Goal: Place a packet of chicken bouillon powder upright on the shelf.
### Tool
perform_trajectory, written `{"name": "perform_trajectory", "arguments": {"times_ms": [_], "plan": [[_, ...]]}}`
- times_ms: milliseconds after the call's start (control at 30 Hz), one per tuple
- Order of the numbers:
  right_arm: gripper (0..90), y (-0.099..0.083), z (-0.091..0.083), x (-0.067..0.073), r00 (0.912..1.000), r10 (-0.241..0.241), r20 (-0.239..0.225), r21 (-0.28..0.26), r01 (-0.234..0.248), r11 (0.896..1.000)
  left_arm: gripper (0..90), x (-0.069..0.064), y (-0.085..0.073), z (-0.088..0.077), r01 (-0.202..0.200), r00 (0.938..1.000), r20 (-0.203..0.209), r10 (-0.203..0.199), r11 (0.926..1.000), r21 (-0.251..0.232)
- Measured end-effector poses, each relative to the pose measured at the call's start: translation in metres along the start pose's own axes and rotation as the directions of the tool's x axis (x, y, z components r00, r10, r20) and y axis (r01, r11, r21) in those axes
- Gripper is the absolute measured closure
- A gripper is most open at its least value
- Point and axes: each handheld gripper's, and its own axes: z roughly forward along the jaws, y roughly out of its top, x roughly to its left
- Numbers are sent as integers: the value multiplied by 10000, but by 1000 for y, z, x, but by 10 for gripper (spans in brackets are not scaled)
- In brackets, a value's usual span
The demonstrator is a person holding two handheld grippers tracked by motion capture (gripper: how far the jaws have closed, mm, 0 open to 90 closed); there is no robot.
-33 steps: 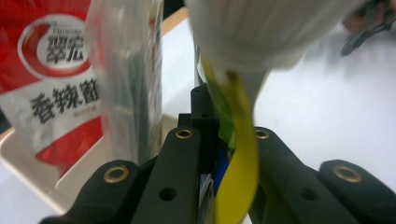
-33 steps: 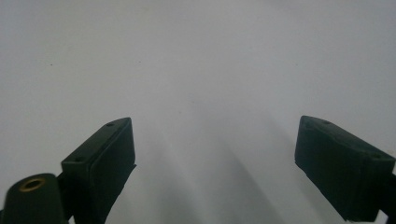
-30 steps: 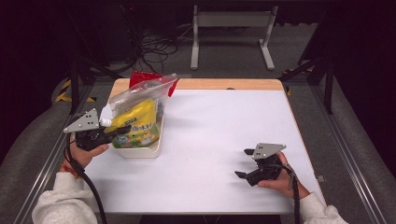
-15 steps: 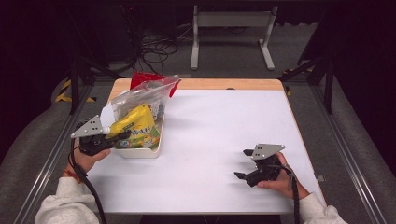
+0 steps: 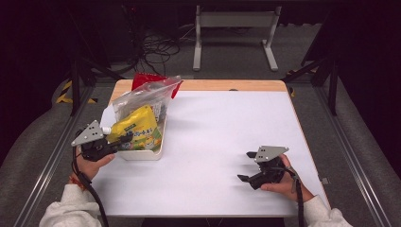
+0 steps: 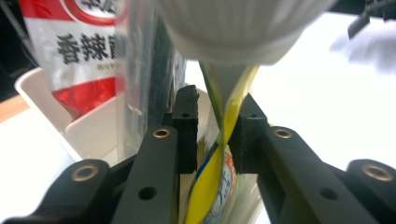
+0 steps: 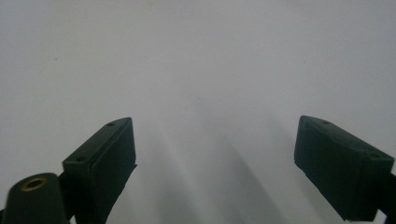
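Observation:
A yellow spouted pouch (image 5: 137, 127) with a white cap (image 5: 106, 129) lies tilted in a white bin (image 5: 142, 155) at the table's left. My left gripper (image 5: 124, 139) is at the pouch's neck. In the left gripper view the neck (image 6: 224, 121) runs between the pads (image 6: 187, 126), and a gap shows on one side. Those jaws have just been opening and stand open (image 6: 215, 135) around the pouch. My right gripper (image 5: 246, 166) rests low on the white table at the right, open wide (image 7: 215, 163) with nothing between its pads.
A clear zip bag (image 5: 142, 97) and a red snack packet (image 5: 146, 79) stand in the bin behind the pouch; the red packet (image 6: 79, 51) also appears in the left gripper view. The white tabletop (image 5: 222, 123) spreads between both hands. A wooden edge (image 5: 227, 85) runs along the far side.
My left gripper sank with the yellow pouch, which settled lower into the bin. Its jaws have parted from the pouch's neck. The right gripper stayed still.

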Motion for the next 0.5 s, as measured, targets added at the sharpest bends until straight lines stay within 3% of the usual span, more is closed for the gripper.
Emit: {"name": "perform_trajectory", "arguments": {"times_ms": [200,267,400,433,467,500], "plan": [[136,0,0,0,10000,-18,19,73,18,10000,624,-8,-2,-11,326,9963,-764,-393,9957,-870],[136,0,-2,-1,10000,8,29,50,-9,10000,566,-11,-2,-15,367,9945,-946,-449,9955,-869],[141,0,-6,-2,9999,41,150,-51,-41,10000,462,-18,-4,-21,490,9864,-1506,-654,9927,-1102],[141,0,-7,-3,9998,49,197,-91,-47,9999,441,-21,-4,-22,485,9817,-1783,-663,9936,-1023],[141,0,-8,-3,9997,69,236,-148,-65,9999,367,-23,-3,-22,452,9771,-2034,-630,9948,-911],[141,0,-8,-3,9997,69,236,-148,-65,9999,318,-23,-3,-22,452,9771,-2034,-630,9948,-911]]}}
